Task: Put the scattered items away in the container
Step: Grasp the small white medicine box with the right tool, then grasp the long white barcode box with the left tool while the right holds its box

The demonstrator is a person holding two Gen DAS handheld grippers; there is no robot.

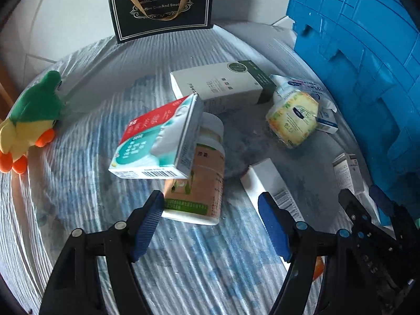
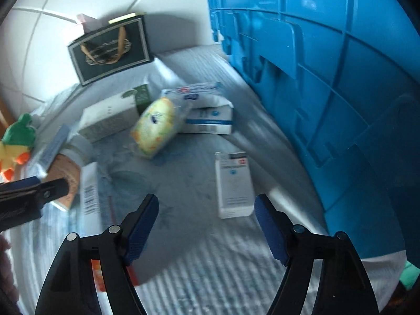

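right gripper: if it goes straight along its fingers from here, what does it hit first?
Probably the small white box lying flat on the striped cloth just ahead of the open right gripper, slightly right of its centre line. Depth is unclear; pointing this steeply, it might meet bare cloth short of the box.

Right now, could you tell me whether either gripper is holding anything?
Nothing is held: the left gripper and right gripper both stand open above the cloth.

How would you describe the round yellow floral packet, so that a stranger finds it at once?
Start at the blue crate. Beside it on the striped cloth, the packet leans against small blue-and-white boxes. It alone is rounded, yellow-flowered and plastic-wrapped.
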